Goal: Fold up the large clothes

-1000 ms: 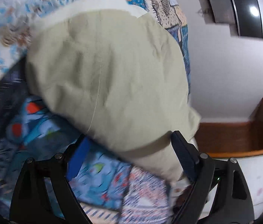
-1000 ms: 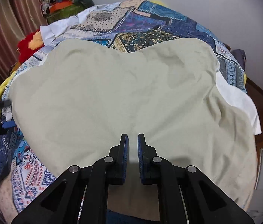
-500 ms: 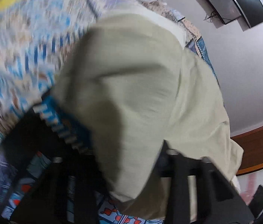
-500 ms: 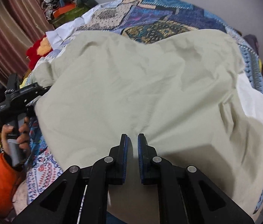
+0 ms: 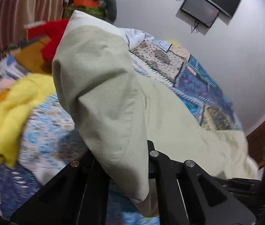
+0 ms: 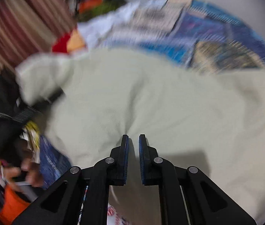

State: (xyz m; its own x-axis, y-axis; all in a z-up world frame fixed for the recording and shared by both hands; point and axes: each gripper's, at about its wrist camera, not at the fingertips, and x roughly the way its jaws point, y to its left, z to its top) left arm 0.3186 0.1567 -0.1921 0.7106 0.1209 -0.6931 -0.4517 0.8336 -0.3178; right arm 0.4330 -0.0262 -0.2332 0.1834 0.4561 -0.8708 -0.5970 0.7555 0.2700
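1. Since the earlier frames the left gripper (image 5: 126, 161) has gone from wide open around the edge of the cloth (image 5: 113, 97) to pinching it; its jaws have just been closing, and a fold of the cloth now sits clamped between them.
2. That fold now stands up from the bed (image 5: 198, 78) in a tall peak in the left wrist view, where 1 second ago the cloth lay flat.
3. The right gripper (image 6: 133, 150) is closed to a narrow slit as before, gripping the near edge of the cloth (image 6: 151, 103); creases run out from its tips.
4. The right wrist view is now blurred, and more of the quilt shows beyond the cloth than before.
5. The cloth is pale beige and large. It lies spread over the patchwork bed, its near edge at the right gripper, its left corner lifted by the left gripper (image 6: 38, 97), which shows as a dark smear at the left of the right wrist view.
6. A hand (image 6: 29, 170) and an orange sleeve (image 6: 12, 204) show at the near left, blurred.
7. Left of the peak lie a yellow garment (image 5: 14, 112) and a red one (image 5: 53, 37).
8. A striped curtain (image 5: 14, 15) hangs at the far left.
9. 2 dark screens (image 5: 209, 3) are on the far wall.
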